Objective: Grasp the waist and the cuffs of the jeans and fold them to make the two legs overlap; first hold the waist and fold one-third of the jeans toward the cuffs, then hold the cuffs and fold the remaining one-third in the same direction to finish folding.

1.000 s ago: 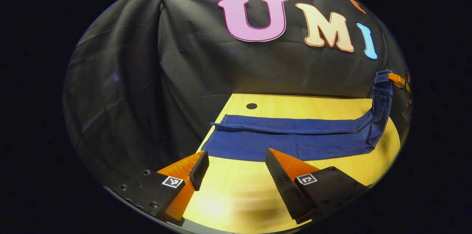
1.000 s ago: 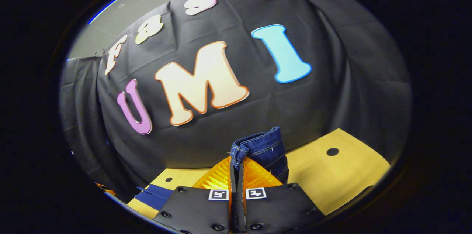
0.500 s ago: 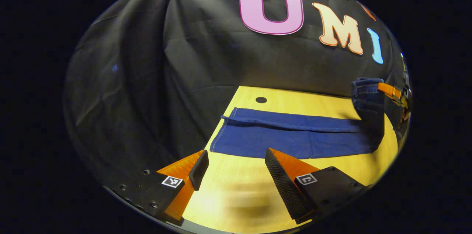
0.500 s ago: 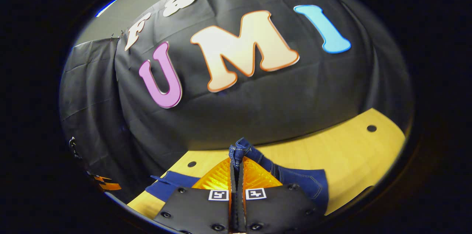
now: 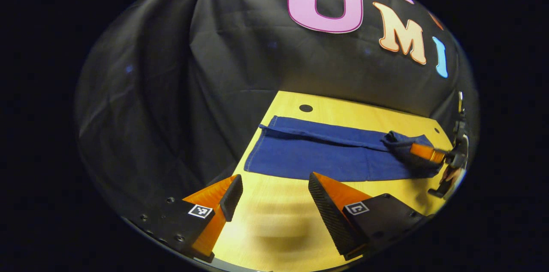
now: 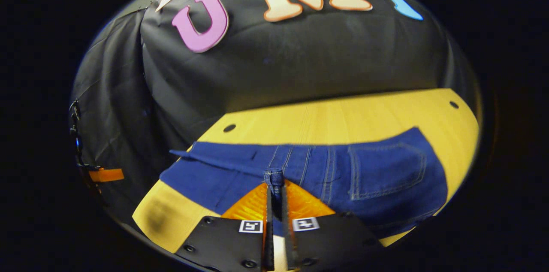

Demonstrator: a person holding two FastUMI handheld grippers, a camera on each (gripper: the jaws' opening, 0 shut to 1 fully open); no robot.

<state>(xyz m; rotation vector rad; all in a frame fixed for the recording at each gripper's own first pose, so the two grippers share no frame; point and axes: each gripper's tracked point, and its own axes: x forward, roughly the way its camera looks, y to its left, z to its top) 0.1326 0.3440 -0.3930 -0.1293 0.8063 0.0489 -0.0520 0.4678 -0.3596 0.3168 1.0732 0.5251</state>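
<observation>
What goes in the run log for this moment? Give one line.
phase: first waist fold | right gripper: shut on blue denim jeans waistband, lowered onto legs | left gripper: open, above yellow wooden table

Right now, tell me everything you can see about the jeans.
The jeans are dark blue denim with lighter stitching and a back pocket facing up. They lie stretched along the yellow wooden table, the legs overlapped and flat. The waist end is doubled over onto the legs, its edge pinched in the right tongs, low over the cloth. The left tongs hover open above bare table, short of the jeans' near edge.
</observation>
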